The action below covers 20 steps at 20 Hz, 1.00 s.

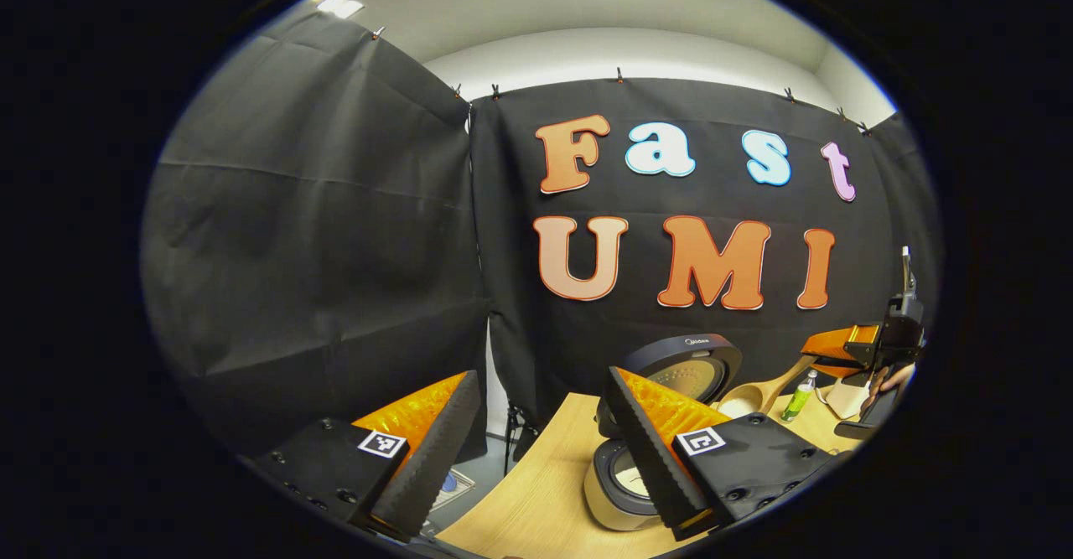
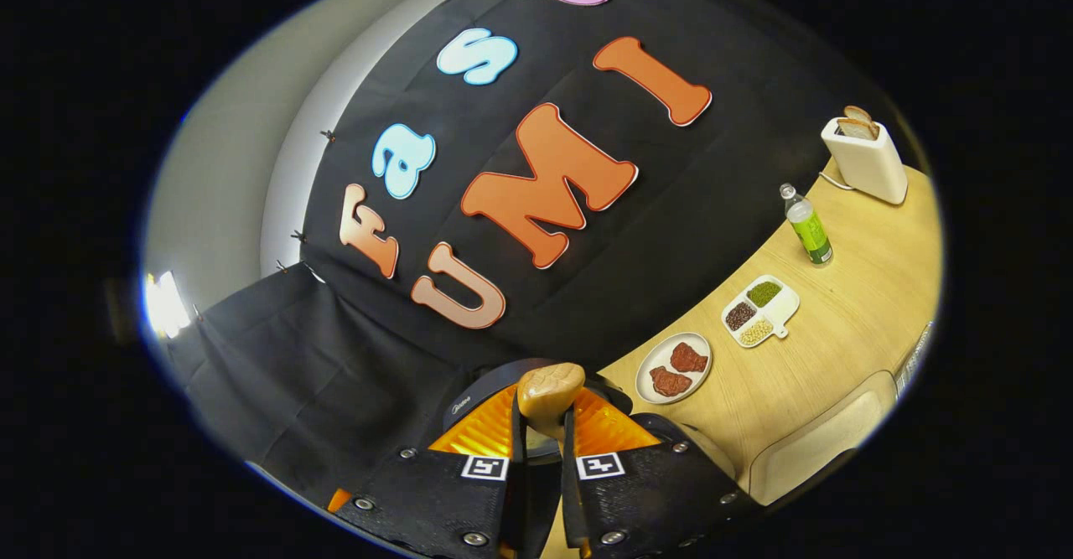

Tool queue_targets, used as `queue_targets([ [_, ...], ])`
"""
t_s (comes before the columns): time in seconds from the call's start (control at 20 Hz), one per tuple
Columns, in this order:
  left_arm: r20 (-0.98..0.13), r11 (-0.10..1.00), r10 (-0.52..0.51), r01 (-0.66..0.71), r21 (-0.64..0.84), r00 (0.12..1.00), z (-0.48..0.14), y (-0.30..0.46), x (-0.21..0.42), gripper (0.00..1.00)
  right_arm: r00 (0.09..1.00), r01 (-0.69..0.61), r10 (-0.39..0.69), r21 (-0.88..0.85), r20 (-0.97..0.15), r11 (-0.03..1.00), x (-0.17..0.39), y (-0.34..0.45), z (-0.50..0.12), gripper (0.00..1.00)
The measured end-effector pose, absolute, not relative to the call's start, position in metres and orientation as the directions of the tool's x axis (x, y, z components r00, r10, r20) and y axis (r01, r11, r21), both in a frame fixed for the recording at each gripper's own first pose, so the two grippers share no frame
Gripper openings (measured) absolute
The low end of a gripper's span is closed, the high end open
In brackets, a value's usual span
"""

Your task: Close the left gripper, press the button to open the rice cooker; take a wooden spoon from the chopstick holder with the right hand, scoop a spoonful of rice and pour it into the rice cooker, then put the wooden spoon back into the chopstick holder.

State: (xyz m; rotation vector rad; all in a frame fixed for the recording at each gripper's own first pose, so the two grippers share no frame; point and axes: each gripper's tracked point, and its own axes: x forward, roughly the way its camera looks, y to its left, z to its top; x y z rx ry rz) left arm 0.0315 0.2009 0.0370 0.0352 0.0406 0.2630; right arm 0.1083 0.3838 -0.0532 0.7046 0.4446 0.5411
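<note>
Right gripper view: the right gripper (image 2: 543, 450) has its two fingers drawn close together, clamped on the wooden spoon (image 2: 549, 395), whose rounded bowl end stands up just beyond the fingertips. The spoon's long axis runs along the fingers, away from the camera. Directly behind the spoon sits the dark raised lid of the rice cooker (image 2: 469, 400), so the pot lies ahead of and just under the fingers; whether the spoon carries rice I cannot tell. Off to the right of the fingers, on the wooden table (image 2: 847, 349), come a plate with two pieces of meat (image 2: 673, 367), then a divided dish of beans and grains (image 2: 759, 310), a green-labelled bottle (image 2: 808, 227) and, farthest, a white toaster with bread in its slots (image 2: 865, 158).

In the left gripper view the left gripper (image 1: 536, 458) has its fingers well apart, holding nothing. Past its right finger the rice cooker (image 1: 620, 479) stands open, lid up. Beyond it the spoon (image 1: 759, 393) hangs near the lid, held by the far gripper (image 1: 872, 349). By my judgement the right hand is the nearer to the pot, and the pour calls for tipping the spoon over the opening.
</note>
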Motion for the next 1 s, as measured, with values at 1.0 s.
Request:
queue_targets([
  [1.0, -0.049, 0.981, 0.194, -0.194, 0.012, 0.980, 0.032, 0.201, 0.034, 0.98, 0.774, -0.427, 0.593, 0.507, -0.223, 0.749, 0.104, 0.401, -0.065, 0.15],
])
